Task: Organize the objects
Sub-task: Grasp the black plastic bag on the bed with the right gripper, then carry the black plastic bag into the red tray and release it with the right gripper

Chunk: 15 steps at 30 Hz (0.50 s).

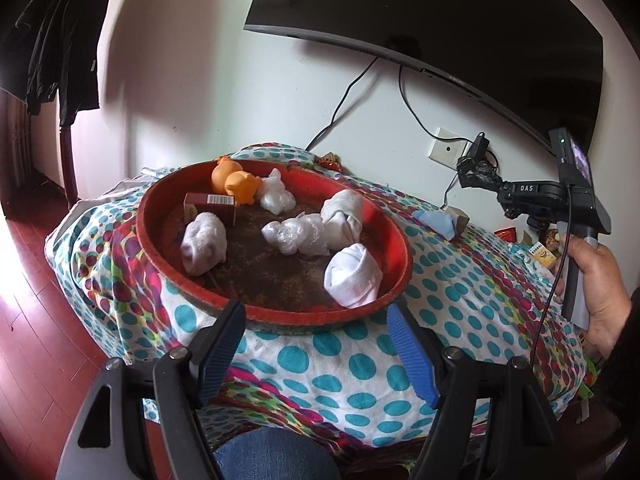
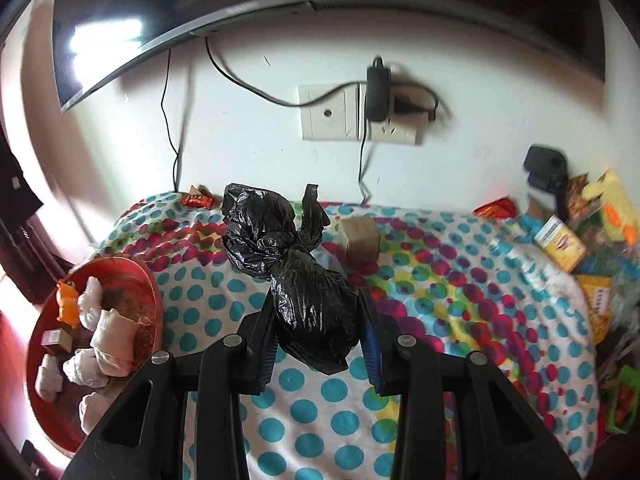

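My right gripper (image 2: 318, 330) holds the black bag (image 2: 296, 276): the fingers (image 2: 265, 344) press on its lower bulge from both sides, and it is lifted clear of the dotted cloth (image 2: 440, 300), above the middle of the table. My left gripper (image 1: 316, 344) stands wide and has nothing between its fingers; it waits at the near edge of the cloth, just in front of the red tray (image 1: 168, 248).

The bag is thin crinkled plastic, knotted in the middle, so I judge it light and soft, and a little slippery. It gives under the pads, so the best hold is on the full lower part or at the knot, not on the loose tails at the top.

In the tray lie rolled white socks (image 1: 352, 276), clear plastic bundles (image 1: 296, 232), an orange toy (image 1: 234, 182) and a small dark red box (image 1: 210, 208) with a barcode; its text I cannot read.

On the right gripper's body, seen from the left camera, I read "DAS". The logo under the TV (image 1: 440, 12) is too small to read.
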Available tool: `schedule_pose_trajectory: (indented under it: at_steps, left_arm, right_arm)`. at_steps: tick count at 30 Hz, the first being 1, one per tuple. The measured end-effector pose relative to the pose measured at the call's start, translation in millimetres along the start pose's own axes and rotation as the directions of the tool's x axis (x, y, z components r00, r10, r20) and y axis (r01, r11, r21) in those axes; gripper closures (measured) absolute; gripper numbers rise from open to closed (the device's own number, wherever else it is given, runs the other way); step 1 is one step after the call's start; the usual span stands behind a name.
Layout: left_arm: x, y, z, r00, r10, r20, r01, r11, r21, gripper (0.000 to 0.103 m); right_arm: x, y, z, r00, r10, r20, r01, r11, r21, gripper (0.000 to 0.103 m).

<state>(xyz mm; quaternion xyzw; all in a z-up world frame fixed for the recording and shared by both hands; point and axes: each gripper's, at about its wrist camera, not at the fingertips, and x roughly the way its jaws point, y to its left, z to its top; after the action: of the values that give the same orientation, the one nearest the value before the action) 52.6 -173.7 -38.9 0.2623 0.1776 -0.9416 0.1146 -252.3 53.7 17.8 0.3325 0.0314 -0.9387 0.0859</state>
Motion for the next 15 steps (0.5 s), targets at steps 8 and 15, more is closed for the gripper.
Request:
schedule_pose_trajectory:
  at_steps: [8, 15]
  left_arm:
    - [1.2, 4.4, 1.3, 1.0, 0.006, 0.01, -0.006, 1.0, -0.01, 0.028]
    - [4.7, 9.5, 2.5, 1.0, 0.01, 0.004, -0.009, 0.999, -0.034, 0.028]
  right_arm:
    - [-7.5, 43.8, -5.8, 1.0, -0.019, -0.001, 0.018, 0.998, -0.053, 0.069]
    - [-6.3, 79.7, -10.1, 1.0, 0.008, -0.008, -0.009, 0.994, -0.105, 0.068]
